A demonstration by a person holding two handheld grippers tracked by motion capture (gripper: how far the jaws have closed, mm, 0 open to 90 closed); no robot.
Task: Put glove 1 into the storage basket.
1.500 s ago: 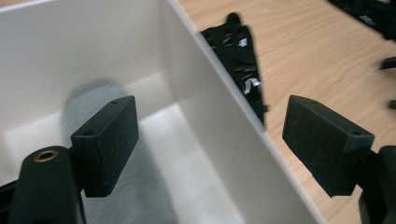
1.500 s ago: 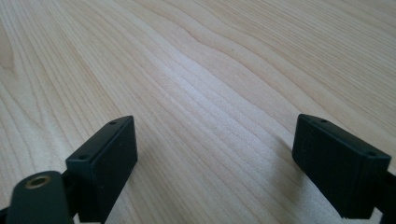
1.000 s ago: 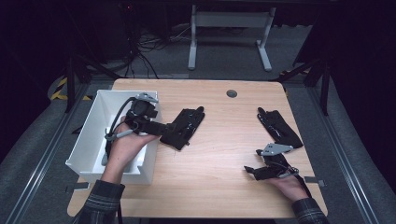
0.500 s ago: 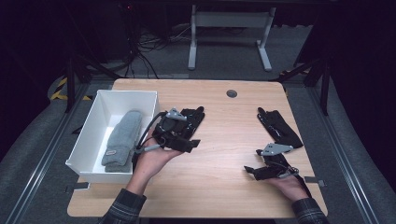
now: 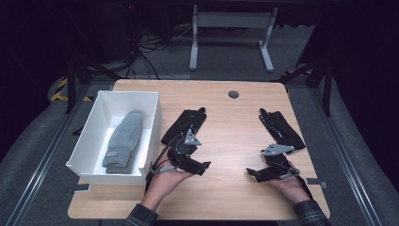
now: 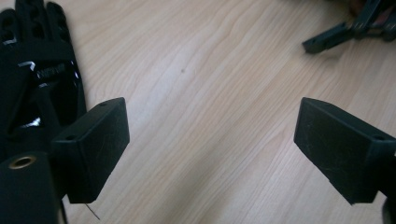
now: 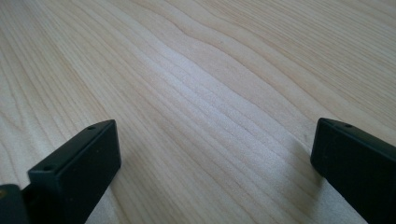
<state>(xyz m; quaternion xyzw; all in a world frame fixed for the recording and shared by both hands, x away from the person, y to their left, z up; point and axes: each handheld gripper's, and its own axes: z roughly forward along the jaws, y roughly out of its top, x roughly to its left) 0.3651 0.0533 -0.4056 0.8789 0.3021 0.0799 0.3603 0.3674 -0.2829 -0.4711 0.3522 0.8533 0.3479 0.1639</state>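
Note:
A black glove (image 5: 184, 123) lies near the table's middle, and a second black glove (image 5: 282, 129) lies at the right. A grey woolly mitten (image 5: 123, 140) rests inside the white box (image 5: 153, 107) at the left. My left gripper (image 5: 203, 167) sits low on the wood just in front of the middle glove and points right. Its jaws have just been opening and hold nothing (image 6: 212, 140); that glove (image 6: 39, 79) lies beside its left jaw. My right gripper (image 5: 251, 172) rests near the front right and points left. Its jaws have also just been opening, over bare wood (image 7: 210, 158).
The wooden table (image 5: 226, 202) has a round cable hole (image 5: 233, 94) at the back. Bare wood lies between the two grippers. Metal rails run along both sides of the table, and a desk frame stands on the floor behind it.
My left hand has come out of the white box, moving right and down to the wood beside the middle glove. The grey mitten lies uncovered in the box. The right hand has stayed put.

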